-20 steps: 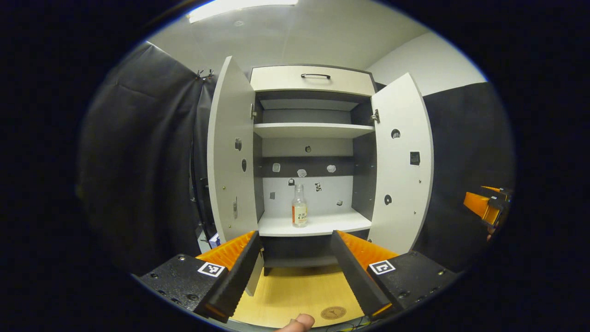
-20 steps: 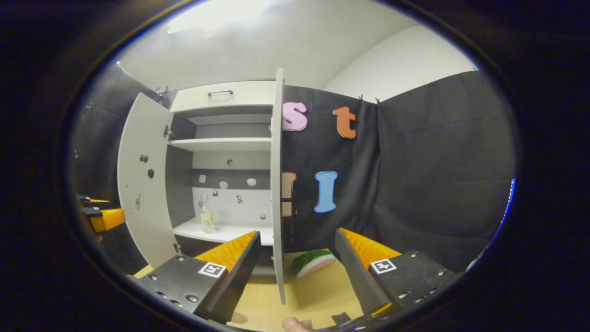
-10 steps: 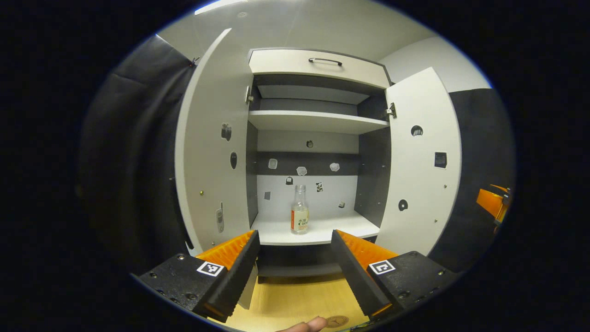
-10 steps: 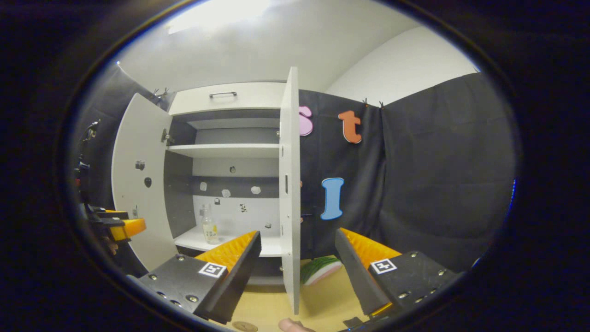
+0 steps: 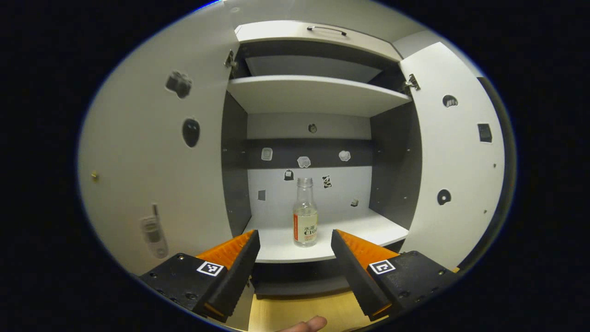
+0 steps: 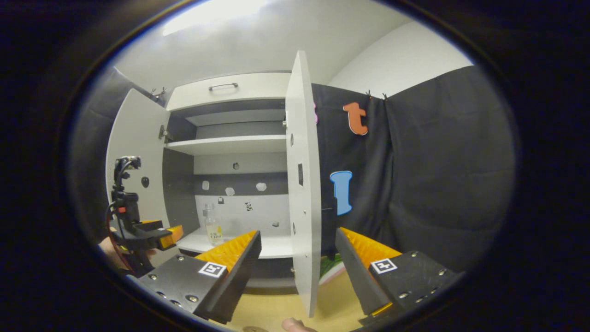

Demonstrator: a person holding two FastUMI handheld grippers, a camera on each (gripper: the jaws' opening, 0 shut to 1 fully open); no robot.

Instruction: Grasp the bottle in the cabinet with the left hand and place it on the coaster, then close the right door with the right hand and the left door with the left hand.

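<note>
since the earlier frames the left gripper [image 5: 293,258] had advanced toward the cabinet [image 5: 313,94], so that the bottle [image 5: 305,213] appeared larger and both doors spread wider across the left gripper view. its jaws stood released, holding nothing, with the bottle seen between them but well apart from them. the bottle stood upright on the lower shelf [image 5: 355,233], near the middle, its cap off or not discernible. the left door [image 5: 156,152] and the right door [image 5: 454,152] were both open. in the right gripper view the left gripper [image 6: 156,233] was seen farther off, near the lower shelf's front edge, with a hand behind it. the right gripper [image 6: 297,265] was likewise released and empty, its jaws either side of the right door's edge [image 6: 304,184] without touching it. a wooden counter [image 6: 339,295] lay below the cabinet.
</note>
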